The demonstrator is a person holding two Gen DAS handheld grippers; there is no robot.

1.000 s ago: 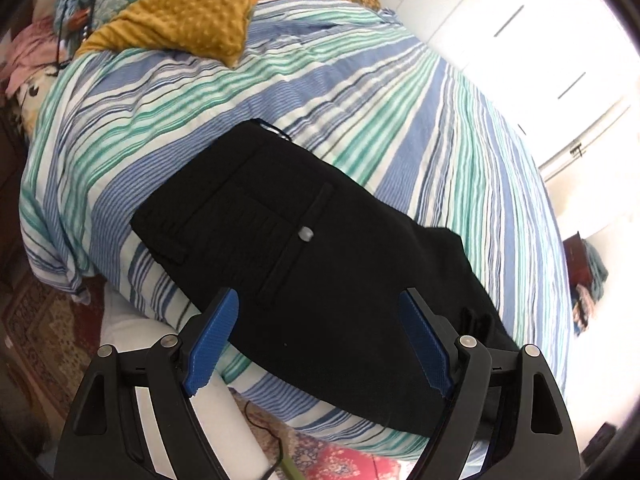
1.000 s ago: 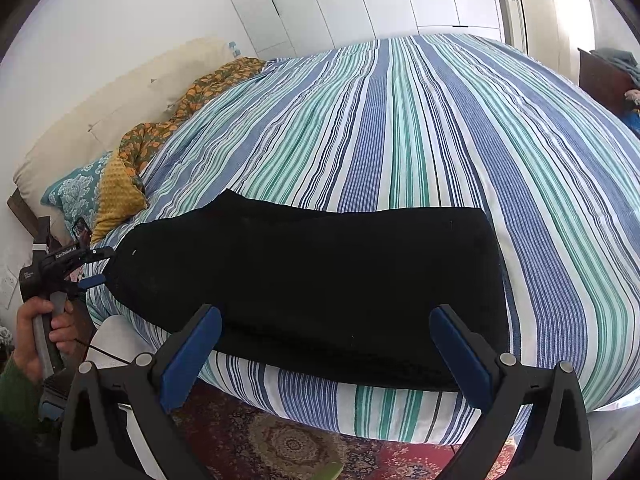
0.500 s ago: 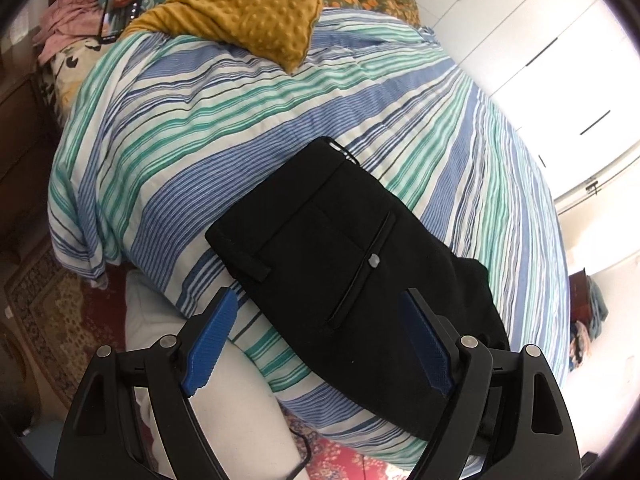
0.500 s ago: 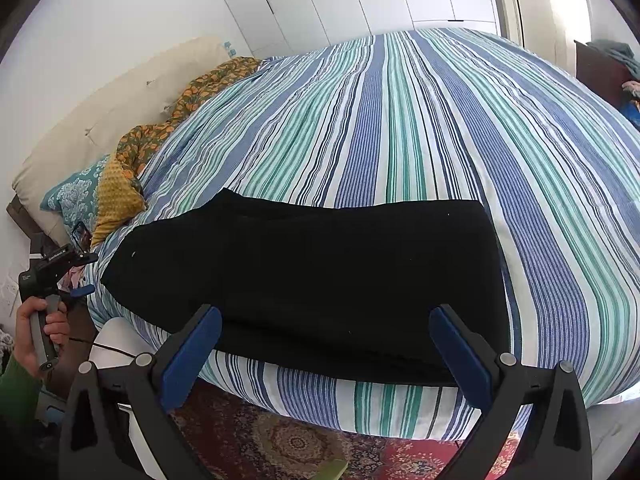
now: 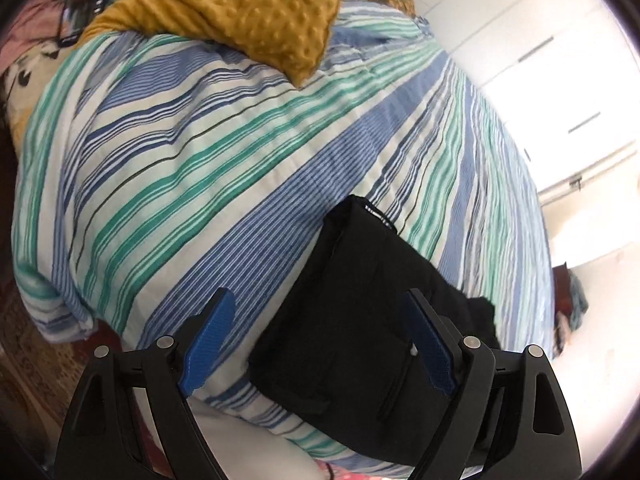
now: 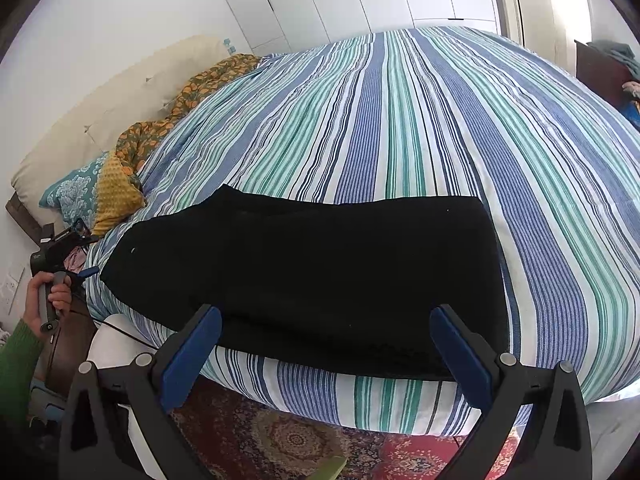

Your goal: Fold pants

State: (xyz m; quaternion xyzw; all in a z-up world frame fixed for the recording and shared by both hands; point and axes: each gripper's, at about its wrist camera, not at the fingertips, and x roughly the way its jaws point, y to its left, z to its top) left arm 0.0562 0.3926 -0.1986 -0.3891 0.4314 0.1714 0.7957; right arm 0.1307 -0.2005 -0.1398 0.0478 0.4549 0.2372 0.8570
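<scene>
I've swung my left gripper down over the waist end of the pants — jaws wide, gripping nothing; right gripper hovers open too — fold's next.

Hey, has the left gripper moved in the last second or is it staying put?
Yes. The left gripper has shifted toward the mustard pillow, which looms larger, leaving the black pants under its right finger.

The bed wears a striped cover in blue, green and white. Black pants lie flat across it at six o'clock in the right wrist view, along the near edge. Up at ten o'clock, a mustard pillow and a teal pillow sit on the cover, with an orange-patterned cloth beside them.
</scene>
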